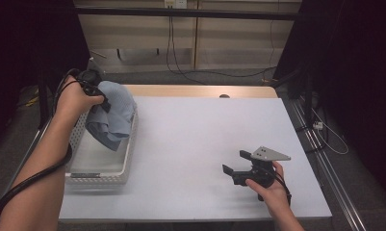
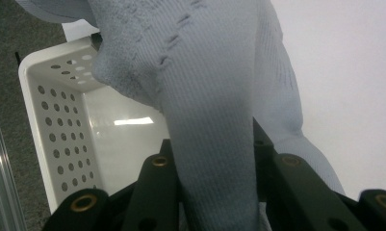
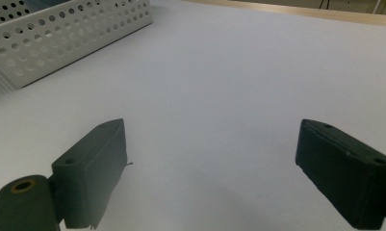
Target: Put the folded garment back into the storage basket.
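I am holding the blue cloth (image 1: 112, 113) clamped in my left gripper (image 1: 98, 94) jaws, and it is hanging lengthwise straight down over the far end of the white basket (image 1: 100, 177); my right gripper (image 1: 235, 164), jaws apart, is idling well away across the table (image 1: 195, 139).

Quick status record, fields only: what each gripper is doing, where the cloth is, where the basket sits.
left gripper: shut on the blue cloth, held up over the basket
blue cloth: hanging from the left jaws, lower end inside the basket; contact with the basket floor cannot be told
basket: white, perforated walls, on the table's left edge
right gripper: jaws open, nothing between them, low over the table at the near right
table: pale top
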`<state>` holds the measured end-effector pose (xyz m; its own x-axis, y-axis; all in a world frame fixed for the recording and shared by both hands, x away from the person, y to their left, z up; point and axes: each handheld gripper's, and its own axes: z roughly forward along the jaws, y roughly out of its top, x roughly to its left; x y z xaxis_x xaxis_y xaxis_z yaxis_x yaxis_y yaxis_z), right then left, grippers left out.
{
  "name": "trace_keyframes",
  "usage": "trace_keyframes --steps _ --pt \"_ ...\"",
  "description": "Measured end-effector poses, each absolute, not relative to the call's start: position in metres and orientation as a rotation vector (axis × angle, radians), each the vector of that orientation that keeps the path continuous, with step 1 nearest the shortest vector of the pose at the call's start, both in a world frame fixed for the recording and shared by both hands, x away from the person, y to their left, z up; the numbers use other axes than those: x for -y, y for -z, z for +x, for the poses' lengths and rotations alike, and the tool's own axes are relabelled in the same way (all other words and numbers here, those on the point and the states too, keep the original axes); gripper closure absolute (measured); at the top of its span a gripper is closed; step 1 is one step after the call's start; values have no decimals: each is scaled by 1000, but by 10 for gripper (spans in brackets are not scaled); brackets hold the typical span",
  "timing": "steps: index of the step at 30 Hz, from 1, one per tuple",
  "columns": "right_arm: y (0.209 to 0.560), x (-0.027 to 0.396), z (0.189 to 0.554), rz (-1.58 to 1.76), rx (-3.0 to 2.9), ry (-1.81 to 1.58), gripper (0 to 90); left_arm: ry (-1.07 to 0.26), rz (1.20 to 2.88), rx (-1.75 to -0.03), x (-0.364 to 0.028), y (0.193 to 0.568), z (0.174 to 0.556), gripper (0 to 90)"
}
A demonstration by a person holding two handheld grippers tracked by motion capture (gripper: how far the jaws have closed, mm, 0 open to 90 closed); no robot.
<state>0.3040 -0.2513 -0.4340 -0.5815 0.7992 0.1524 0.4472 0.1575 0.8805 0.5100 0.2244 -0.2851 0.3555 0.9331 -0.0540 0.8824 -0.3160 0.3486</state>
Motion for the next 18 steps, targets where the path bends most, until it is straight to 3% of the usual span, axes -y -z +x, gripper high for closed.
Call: trace_keyframes --steps 18 --pt "434 250 304 1196 -2091 -1396 101 -209 2289 -1619 -233 292 504 728"
